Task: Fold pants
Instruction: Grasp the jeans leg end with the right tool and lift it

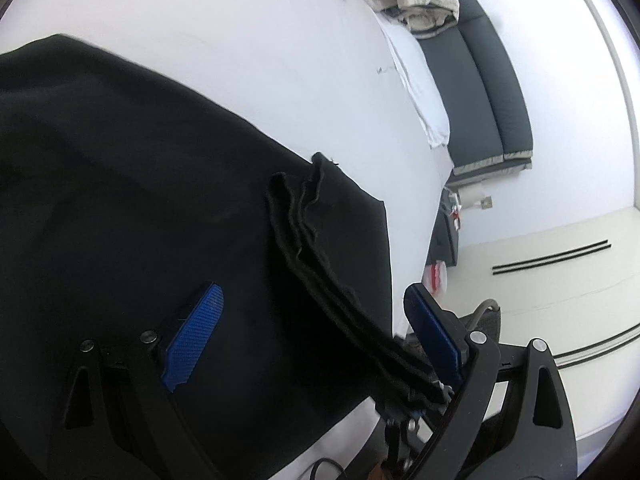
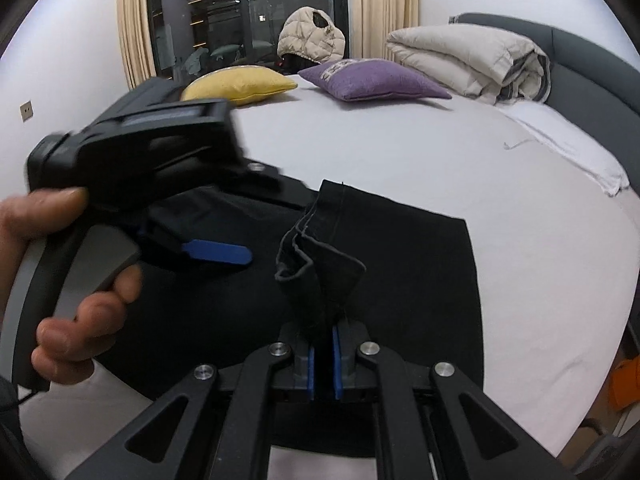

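Observation:
Black pants (image 1: 132,208) lie spread on the white bed sheet (image 1: 248,40). My left gripper (image 1: 312,320) is open, its blue pads wide apart just above the fabric. A bunched hem edge (image 1: 320,236) runs between its fingers toward the right gripper. In the right wrist view my right gripper (image 2: 324,364) is shut on the folded pants hem (image 2: 316,264) and lifts it off the pants (image 2: 420,288). The left gripper (image 2: 218,254), held by a hand, hovers open over the pants at the left.
A yellow cushion (image 2: 240,84), a purple cushion (image 2: 372,80), a folded beige duvet (image 2: 468,60) and a puffy jacket (image 2: 312,40) sit at the far side of the bed. A dark headboard (image 2: 592,76) is at the right. The bed edge and floor (image 1: 540,280) lie to the right.

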`<state>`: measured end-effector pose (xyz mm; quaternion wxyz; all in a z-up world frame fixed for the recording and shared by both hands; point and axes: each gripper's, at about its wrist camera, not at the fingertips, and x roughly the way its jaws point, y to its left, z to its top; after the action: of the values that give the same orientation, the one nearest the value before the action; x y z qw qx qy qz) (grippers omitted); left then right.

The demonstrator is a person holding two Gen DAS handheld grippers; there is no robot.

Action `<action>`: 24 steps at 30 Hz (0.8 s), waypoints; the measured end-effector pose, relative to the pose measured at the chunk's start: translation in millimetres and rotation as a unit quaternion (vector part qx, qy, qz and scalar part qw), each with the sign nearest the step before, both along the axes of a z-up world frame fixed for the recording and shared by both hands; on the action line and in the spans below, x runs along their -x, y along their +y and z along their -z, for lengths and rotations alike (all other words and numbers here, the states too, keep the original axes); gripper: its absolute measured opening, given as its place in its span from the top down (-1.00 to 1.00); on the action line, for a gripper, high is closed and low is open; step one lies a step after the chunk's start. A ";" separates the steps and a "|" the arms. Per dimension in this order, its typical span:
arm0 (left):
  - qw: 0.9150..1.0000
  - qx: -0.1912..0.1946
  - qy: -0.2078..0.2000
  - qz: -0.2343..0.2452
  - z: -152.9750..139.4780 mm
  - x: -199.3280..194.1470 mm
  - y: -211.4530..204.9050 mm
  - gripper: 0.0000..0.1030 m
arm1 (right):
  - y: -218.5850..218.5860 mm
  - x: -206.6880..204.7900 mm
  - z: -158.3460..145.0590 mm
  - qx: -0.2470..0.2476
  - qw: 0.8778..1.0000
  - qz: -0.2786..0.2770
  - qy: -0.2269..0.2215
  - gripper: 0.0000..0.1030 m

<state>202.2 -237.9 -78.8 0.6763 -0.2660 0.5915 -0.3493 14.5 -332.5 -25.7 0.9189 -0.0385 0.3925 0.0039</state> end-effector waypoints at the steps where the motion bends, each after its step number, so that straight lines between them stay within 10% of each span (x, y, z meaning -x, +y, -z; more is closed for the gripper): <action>1: 1.000 0.000 0.002 0.006 1.4 -5.4 -6.9 -0.80 | 1.9 1.6 -0.6 0.004 1.000 -0.002 -0.002 0.85; 4: 1.000 -0.006 0.009 0.013 3.1 -13.5 -18.3 -0.58 | 12.1 6.1 -2.1 0.022 1.000 -0.016 -0.006 0.85; 6: 0.999 -0.013 0.009 0.029 1.5 -18.1 -26.9 0.36 | 21.7 7.8 -2.6 0.035 0.999 -0.027 -0.005 0.85; 8: 0.999 -0.017 0.001 0.039 0.4 -18.8 -28.7 0.76 | 31.6 9.7 -3.5 0.047 0.998 -0.036 -0.008 0.85; 24: 0.997 -0.054 -0.060 -0.009 -27.3 -6.4 98.2 0.86 | 150.3 3.2 -14.7 0.078 0.987 -0.140 -0.013 0.85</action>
<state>208.6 -139.7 -51.5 0.7269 -0.2127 0.5658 -0.3260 11.3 -182.2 -11.0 0.9084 -0.1651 0.3705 0.1013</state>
